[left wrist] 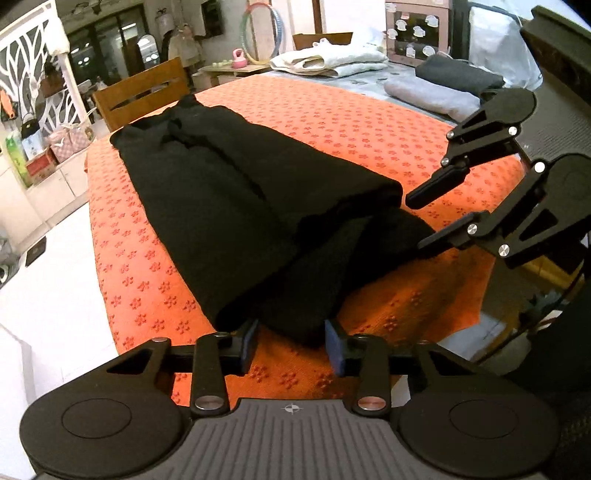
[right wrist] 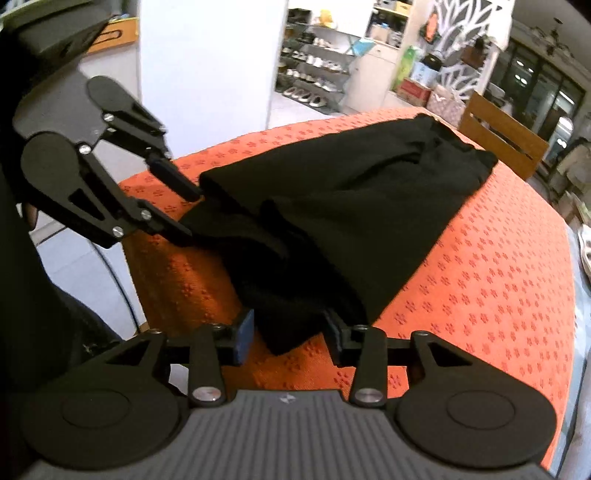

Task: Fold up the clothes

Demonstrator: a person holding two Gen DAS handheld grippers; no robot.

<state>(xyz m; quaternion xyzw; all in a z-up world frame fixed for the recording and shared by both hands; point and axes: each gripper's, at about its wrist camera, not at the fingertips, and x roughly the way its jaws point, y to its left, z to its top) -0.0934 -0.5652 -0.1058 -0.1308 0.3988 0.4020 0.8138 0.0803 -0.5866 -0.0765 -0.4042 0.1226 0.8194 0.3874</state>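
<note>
Orange tablecloth [left wrist: 332, 122] under black garment [left wrist: 236, 206] (hem between both open grippers)

A lived-in home: wooden dining chair [left wrist: 142, 94], shoe shelves [right wrist: 314, 79], hula hoop [left wrist: 258, 31], folded laundry [left wrist: 332, 59].

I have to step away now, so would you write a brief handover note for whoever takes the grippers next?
Left gripper: open, jaws straddling the near end of the black garment.
Right gripper: open, straddling the same end at its other corner.
The garment lies folded lengthwise into a long strip on the orange cloth.
Done: lengthwise folds.
Left: probably pinch both near corners and fold the end away toward the far end.
</note>
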